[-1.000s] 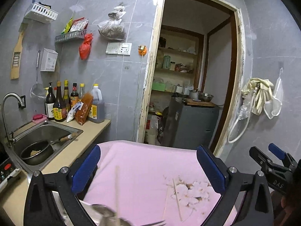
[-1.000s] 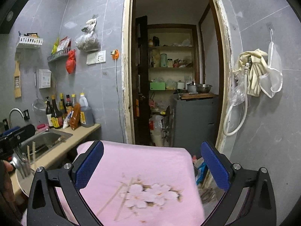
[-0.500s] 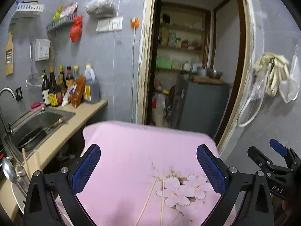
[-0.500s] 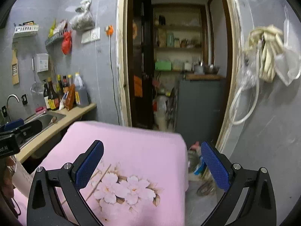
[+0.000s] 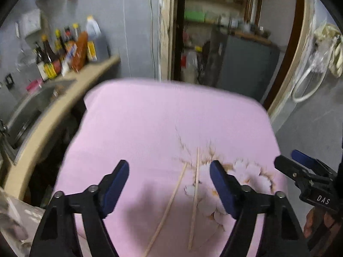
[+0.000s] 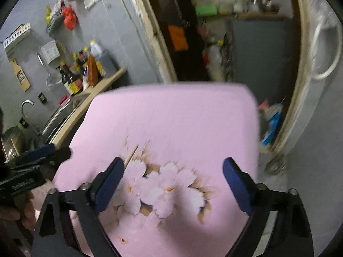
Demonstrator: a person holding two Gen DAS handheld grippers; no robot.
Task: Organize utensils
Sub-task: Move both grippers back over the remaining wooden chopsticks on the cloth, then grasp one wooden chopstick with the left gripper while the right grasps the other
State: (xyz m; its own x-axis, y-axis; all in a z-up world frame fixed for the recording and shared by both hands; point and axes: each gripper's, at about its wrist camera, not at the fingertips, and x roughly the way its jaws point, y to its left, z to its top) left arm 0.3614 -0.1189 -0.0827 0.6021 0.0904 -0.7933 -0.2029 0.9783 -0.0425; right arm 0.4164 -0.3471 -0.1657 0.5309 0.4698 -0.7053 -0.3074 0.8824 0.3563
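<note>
Two chopsticks [image 5: 184, 201] on pink cloth [image 5: 150, 128], lower ends cut off.

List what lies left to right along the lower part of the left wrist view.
left gripper's left finger → slanted chopstick → straighter chopstick → left gripper's right finger → flower print → right gripper

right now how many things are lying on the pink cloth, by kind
chopsticks: 2
other utensils on the pink cloth: 0
total: 2
</note>
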